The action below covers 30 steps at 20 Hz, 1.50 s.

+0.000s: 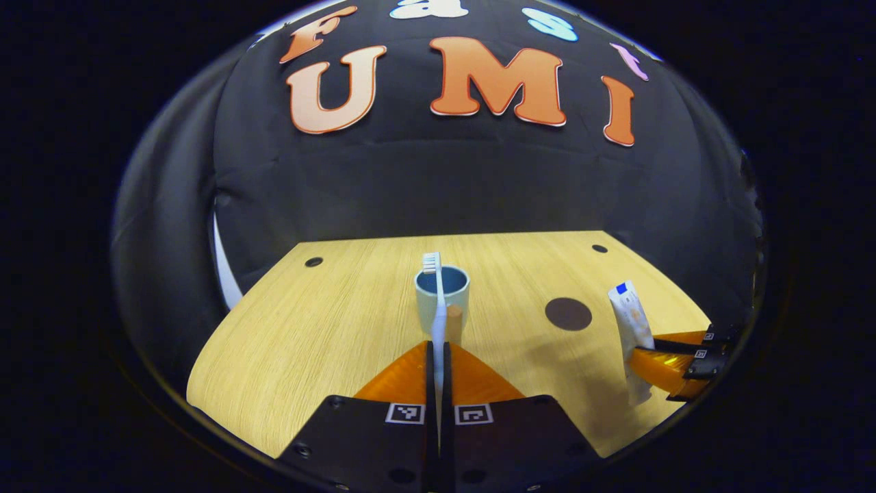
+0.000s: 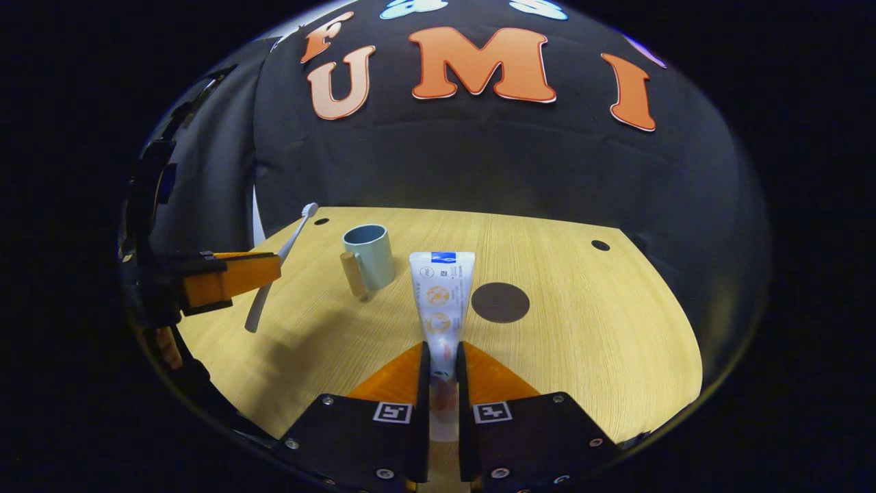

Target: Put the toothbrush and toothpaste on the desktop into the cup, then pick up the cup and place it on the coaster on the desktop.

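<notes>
1. Two hand-held grippers are each loaded. The left hand-held gripper [image 1: 438, 363], bottom centre of the left gripper view, has its fingers pressed together on the toothbrush [image 1: 438, 315], which stands upright with its bristle head at the top.
2. The right hand-held gripper [image 2: 441, 366], bottom centre of the right gripper view, is clamped on the lower end of the toothpaste [image 2: 441, 294], whose flat crimped end points up and away.
3. Beyond the left fingertips, the cup [image 1: 443, 291] stands upright at the middle of the frame on the wooden surface [image 1: 328, 322], open mouth up, handle facing the camera. The brush lines up with it but is not inside yet.
4. The dark round coaster [image 1: 568, 313] lies to the right of the cup, apart from it and bare.
5. In the right gripper view the cup [image 2: 369, 257] sits upper left of the tube and the coaster [image 2: 500, 302] just right of it.
6. Judged from this, the loading step is in hand: both items are lifted, neither dropped in.
7. The next move calls for carrying the brush over the rim, lowering its handle inside and letting go, then the tube likewise, without tipping the light cup.
</notes>
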Motion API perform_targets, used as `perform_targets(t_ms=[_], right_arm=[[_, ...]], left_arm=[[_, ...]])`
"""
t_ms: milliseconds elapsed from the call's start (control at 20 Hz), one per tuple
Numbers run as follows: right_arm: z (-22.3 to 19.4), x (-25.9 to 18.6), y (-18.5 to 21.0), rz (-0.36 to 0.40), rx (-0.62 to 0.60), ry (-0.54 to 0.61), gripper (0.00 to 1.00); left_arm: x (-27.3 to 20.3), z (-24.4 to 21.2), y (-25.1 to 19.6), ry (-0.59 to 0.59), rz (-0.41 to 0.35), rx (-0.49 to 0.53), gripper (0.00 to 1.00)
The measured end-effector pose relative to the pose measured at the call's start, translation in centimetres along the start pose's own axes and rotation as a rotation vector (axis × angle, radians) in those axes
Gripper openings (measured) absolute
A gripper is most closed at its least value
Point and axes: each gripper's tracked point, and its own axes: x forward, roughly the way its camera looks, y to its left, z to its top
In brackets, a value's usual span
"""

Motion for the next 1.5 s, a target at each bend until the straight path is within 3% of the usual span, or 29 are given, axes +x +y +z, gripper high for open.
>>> perform_targets(t_ms=[150,500,900,1500], right_arm=[[0.5,0.2,-0.2,-0.04,0.043,-0.004,0.18],[1.0,0.4,0.8,-0.087,0.068,-0.01,0.18],[1.2,1.7,1.0,-0.127,0.125,-0.005,0.18],[0.0,3.4,0.7,-0.166,0.134,0.029,0.18]], left_arm=[[2.2,1.6,-1.2,-0.035,-0.08,0.014,0.01],[5.5,7.1,-1.4,-0.162,-0.15,0.062,0.01],[9.0,12.3,-0.4,-0.297,-0.146,0.115,0.01],[14.2,13.8,0.7,-0.344,-0.157,0.115,0.01]])
